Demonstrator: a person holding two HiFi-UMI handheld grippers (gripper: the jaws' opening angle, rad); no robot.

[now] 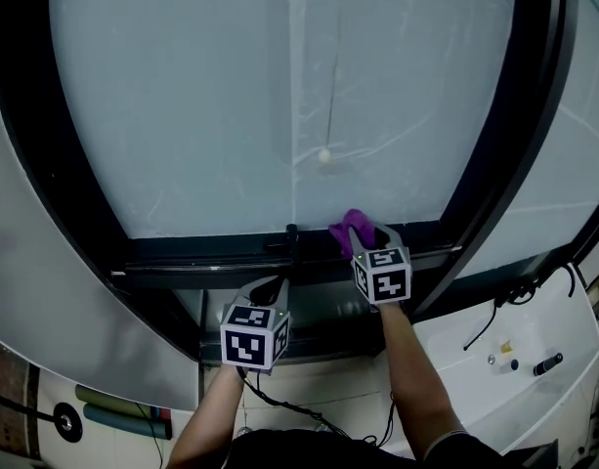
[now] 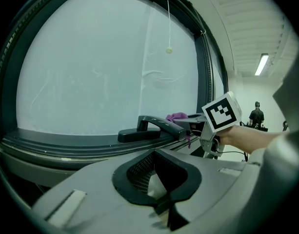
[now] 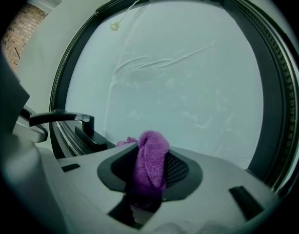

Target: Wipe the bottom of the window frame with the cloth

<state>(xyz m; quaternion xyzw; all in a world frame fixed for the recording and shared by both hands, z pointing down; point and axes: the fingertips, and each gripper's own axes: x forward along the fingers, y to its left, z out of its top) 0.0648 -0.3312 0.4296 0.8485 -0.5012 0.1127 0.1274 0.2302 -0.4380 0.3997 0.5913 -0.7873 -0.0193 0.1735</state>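
At the window frame [image 1: 211, 252], the right gripper [image 1: 363, 237] clamps a bunched purple cloth [image 3: 150, 160].

a white bead [image 1: 323, 155] hangs on a cord (white tabletop [image 1: 534, 399] lower right).

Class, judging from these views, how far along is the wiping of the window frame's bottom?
Done: the right gripper clamps the purple cloth. In hand: the cloth sits at the bottom frame, right of the handle. Left: unclear how much is wiped; the left gripper holds nothing.
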